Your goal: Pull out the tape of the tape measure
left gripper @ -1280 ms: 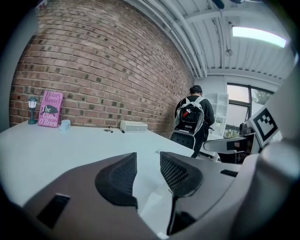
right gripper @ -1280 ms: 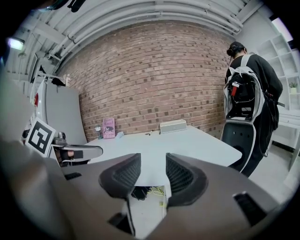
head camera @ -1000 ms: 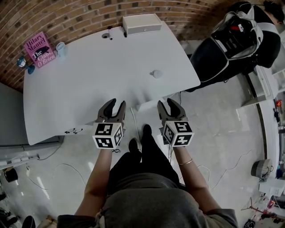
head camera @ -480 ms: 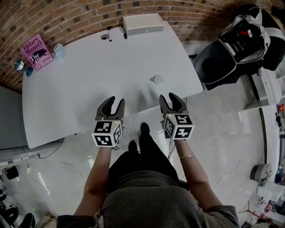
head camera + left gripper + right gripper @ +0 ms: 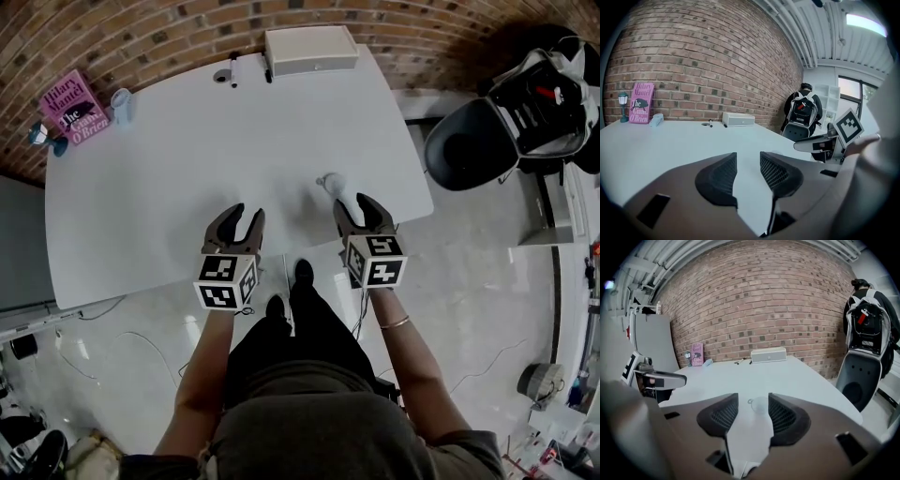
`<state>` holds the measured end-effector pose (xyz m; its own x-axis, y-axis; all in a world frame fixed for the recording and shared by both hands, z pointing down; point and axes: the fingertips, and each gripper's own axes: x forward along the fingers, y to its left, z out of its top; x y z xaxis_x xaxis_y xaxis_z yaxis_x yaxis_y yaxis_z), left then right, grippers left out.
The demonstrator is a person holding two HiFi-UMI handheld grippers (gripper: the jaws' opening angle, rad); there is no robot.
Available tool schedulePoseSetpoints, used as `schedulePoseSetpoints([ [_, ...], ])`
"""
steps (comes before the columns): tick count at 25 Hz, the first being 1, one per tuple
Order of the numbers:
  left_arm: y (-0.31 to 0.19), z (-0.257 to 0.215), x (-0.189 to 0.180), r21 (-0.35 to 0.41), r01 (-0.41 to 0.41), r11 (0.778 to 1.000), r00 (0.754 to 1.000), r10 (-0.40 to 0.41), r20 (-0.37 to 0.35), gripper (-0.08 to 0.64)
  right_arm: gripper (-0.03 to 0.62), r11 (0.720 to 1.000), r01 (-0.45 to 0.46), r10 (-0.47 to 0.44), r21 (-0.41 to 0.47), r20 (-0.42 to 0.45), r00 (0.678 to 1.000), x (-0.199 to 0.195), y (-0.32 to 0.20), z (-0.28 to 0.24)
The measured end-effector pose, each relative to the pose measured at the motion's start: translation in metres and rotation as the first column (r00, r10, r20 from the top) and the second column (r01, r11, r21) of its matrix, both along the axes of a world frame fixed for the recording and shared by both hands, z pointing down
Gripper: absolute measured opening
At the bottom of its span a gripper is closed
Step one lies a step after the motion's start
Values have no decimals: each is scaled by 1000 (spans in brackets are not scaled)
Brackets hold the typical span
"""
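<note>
The tape measure (image 5: pixel 330 182) is a small round white case with a ring, lying on the white table (image 5: pixel 169 187) near its front right edge. My right gripper (image 5: pixel 358 204) hovers just short of it, open; its jaws have just been opening, with nothing between them. In the right gripper view the tape measure (image 5: pixel 759 405) shows through the gap, just beyond the right gripper (image 5: pixel 753 400). My left gripper (image 5: pixel 237 217) is open and empty over the table's front edge, well left of the case. In the left gripper view, the left gripper (image 5: pixel 747 168) faces bare tabletop.
At the table's far edge stand a white box (image 5: pixel 310 50), dark pens (image 5: pixel 233 68), a pink book (image 5: pixel 73 105), a pale cup (image 5: pixel 122 101) and a small lamp figure (image 5: pixel 39 136). A black chair with a backpack (image 5: pixel 525 112) stands right of the table.
Both grippers have moved forward from the table's front edge over the tabletop. The right one has closed in on the tape measure, and its jaws stand a little wider.
</note>
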<state>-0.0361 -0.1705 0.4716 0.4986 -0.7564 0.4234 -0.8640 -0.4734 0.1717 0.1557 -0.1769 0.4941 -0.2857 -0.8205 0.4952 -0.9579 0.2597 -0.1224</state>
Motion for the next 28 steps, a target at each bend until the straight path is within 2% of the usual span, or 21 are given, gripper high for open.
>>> schedulePoseSetpoints([
  [10,-20,15,20,-42,18,999,1000,-18,18,144,213,992,95,-98,-85,-39,994,4,-29,31],
  [21,-37,28,15,-80,94,992,995,-93,23,144,242,966,196,-216,-170,-104,971,-7,-48,54],
  [28,-42,32,15,-95,120,988,993,-119,17,144,248,950,221,-252,-221,-123,960,-9,-52,66],
])
